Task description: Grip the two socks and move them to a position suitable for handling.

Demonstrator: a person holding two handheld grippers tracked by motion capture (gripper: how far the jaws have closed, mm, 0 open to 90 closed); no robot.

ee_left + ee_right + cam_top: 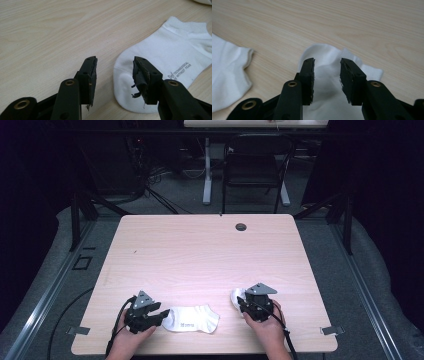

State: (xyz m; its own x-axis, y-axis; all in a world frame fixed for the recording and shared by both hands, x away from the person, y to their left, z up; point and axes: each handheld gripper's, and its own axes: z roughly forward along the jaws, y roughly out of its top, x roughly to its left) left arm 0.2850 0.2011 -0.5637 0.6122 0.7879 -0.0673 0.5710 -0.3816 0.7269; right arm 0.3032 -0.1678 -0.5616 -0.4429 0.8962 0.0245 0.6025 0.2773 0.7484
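Note:
A white ankle sock [192,318] with grey print lies flat near the table's front edge. My left gripper [161,313] stands open at its toe end; in the left gripper view the sock [165,55] lies under the right jaw and the gripper [115,63] has only bare wood and the sock's edge in its gap. A second, crumpled white sock [236,295] lies to the right. My right gripper [241,301] is over it, and in the right gripper view the gripper [327,65] has its jaws apart, with this sock [324,53] between and beneath them, not pinched.
The light wooden table [200,250] has a round cable hole [241,226] near its far edge. Beyond the table stand a black chair [255,165] and a desk leg. The flat sock's cuff [227,75] shows at the left of the right gripper view.

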